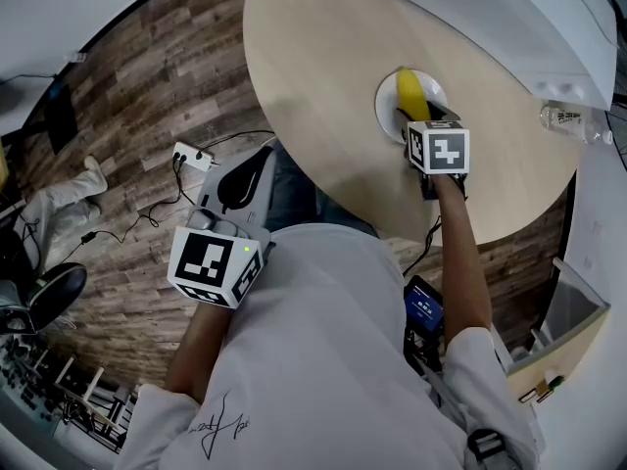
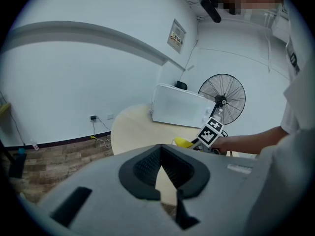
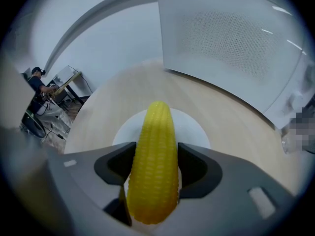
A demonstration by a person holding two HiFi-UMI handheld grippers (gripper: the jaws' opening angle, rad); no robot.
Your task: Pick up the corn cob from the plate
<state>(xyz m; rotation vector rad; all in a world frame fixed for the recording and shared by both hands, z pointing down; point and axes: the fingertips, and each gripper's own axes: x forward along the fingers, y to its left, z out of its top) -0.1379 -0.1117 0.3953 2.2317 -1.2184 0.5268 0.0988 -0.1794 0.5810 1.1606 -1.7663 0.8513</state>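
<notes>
A yellow corn cob [image 1: 409,91] lies on a small white plate [image 1: 385,111] on the round wooden table [image 1: 323,86]. My right gripper [image 1: 421,116] points steeply down over the plate. In the right gripper view the corn cob [image 3: 155,166] runs lengthwise between the wide-spread jaws of that gripper [image 3: 156,154], resting on the plate [image 3: 194,129]; I see no squeeze on it. My left gripper [image 1: 245,174] hangs off the table's near edge, above the floor. In the left gripper view its jaws [image 2: 161,154] meet at the tips with nothing held, and the corn cob [image 2: 183,142] shows far off.
A white panel [image 1: 509,18] stands at the table's far side and a clear bottle [image 1: 568,120] lies at its right edge. A power strip [image 1: 193,155] with cables lies on the wood floor. A fan [image 2: 225,100] stands behind the table.
</notes>
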